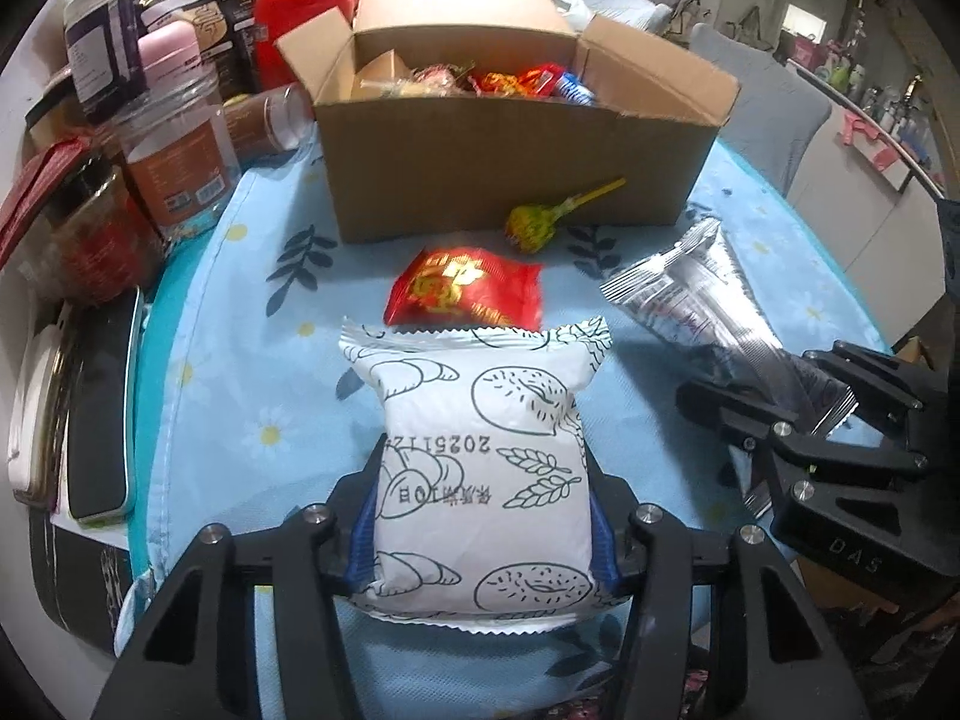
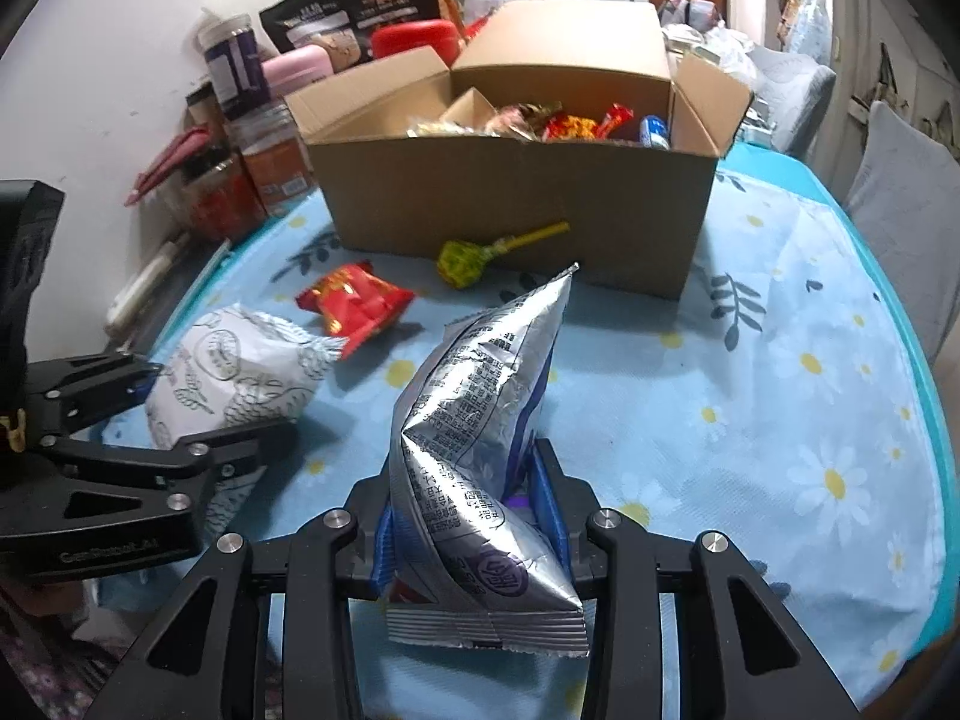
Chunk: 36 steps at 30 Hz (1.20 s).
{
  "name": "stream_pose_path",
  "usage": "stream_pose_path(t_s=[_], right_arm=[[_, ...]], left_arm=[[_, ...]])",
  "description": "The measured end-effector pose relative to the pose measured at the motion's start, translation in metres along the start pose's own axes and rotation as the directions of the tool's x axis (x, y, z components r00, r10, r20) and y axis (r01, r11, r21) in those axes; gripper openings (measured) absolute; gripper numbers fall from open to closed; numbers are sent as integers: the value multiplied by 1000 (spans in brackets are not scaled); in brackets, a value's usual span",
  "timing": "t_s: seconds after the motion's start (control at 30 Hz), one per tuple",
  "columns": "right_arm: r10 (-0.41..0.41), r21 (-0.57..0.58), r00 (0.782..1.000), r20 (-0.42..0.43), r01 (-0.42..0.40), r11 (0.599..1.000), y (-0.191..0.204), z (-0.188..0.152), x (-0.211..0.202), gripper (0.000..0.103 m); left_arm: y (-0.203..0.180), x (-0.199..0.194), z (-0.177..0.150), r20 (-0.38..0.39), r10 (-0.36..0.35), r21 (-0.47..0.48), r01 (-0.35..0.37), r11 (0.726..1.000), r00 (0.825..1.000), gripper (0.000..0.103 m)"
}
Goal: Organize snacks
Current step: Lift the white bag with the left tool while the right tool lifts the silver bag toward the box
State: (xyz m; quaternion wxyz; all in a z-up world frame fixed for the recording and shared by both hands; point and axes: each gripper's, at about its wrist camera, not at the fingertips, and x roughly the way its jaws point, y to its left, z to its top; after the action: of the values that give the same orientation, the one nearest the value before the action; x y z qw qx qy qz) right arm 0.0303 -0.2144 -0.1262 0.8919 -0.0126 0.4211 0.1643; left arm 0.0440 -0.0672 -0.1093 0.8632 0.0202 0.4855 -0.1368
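Black arms of the left hand-held gripper (image 1: 483,516) fill the bottom of the left wrist view, and its blue pads press on both sides of a white snack pack (image 1: 480,468) printed with bread and wheat drawings; the pack lies flat on the table's (image 1: 240,312) blue daisy-patterned cloth, reaching up toward the middle of the frame. Just beyond its far edge, touching or slightly tucked under it, sits a small red packet (image 1: 465,291), and further up lies a wrapped green lollipop (image 1: 534,225) with a yellow stick, resting against the front wall of an open cardboard box (image 1: 504,180) that holds assorted colourful sweets. At the lower right of that view the right hand-held gripper (image 1: 762,414) pinches a silver foil packet (image 1: 690,294). In the right wrist view the right hand-held gripper (image 2: 468,516) is narrowed onto the foil packet's (image 2: 480,420) lower part, which is crumpled between the blue pads, while its upper end stands tilted up toward the box (image 2: 516,204). At the left of that frame the left hand-held gripper (image 2: 180,414) clasps the white pack (image 2: 234,372). Between both packs and the box lie the red packet (image 2: 354,300) and lollipop (image 2: 462,258). Jars (image 1: 174,150) and bags crowd the upper left beside the box.
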Motion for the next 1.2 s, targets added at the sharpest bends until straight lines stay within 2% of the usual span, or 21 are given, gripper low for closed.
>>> stream_pose_path(t_s=[0.13,0.33,0.6,0.87,1.2], right_arm=[[21,0,1000,16,-21,1000,2,5,-8,38],[36,-13,997,61,-36,999,5,18,-22,38],[50,-53,990,131,-43,998,5,44,-41,38],[51,-87,973,225,-32,996,-2,86,-58,38],[70,-115,953,294,-37,993,-17,147,-59,38]], left_arm=[[0,-10,9,20,-34,-11,34,999,999,54],[-2,-25,28,79,-45,3,45,999,996,54],[0,-45,62,183,-54,15,52,999,982,54],[-2,-63,104,293,-60,38,51,998,954,54],[-4,-69,166,395,-58,55,39,998,917,54]])
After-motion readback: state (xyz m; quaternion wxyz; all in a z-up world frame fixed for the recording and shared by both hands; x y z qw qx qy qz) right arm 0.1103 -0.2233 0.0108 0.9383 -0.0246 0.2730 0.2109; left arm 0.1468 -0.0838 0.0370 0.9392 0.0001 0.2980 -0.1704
